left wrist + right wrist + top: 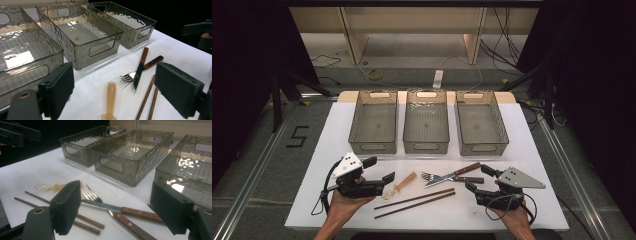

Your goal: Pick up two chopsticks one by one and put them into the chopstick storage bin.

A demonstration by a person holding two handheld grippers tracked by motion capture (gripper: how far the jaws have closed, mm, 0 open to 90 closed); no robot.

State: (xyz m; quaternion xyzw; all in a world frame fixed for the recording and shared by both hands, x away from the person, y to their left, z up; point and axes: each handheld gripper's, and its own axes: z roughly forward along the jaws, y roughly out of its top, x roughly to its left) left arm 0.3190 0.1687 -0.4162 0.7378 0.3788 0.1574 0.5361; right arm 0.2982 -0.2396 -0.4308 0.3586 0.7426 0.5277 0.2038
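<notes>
On the white table (312, 200) three smoky plastic bins (426, 122) stand side by side along the far half, and the cutlery lies in a loose cluster in front of them, between the two hands. The left gripper (382, 172) hangs just above the table at the left of the cluster, its jaws wide apart with nothing between them; in the left gripper view they frame the handle of a spoon (110, 97) with a clear bowl and an amber handle, which lies on the table just beyond them, untouched. The right gripper (478, 178) is low at the right end of the cluster, jaws likewise spread wide and empty. In the right gripper view its jaws bracket the wooden handles of a knife (117, 208) and a fork (100, 200), the knife lying across the fork. A pair of dark chopsticks (414, 201) lies nearest the person, slanting across the table just below the fork and knife.
</notes>
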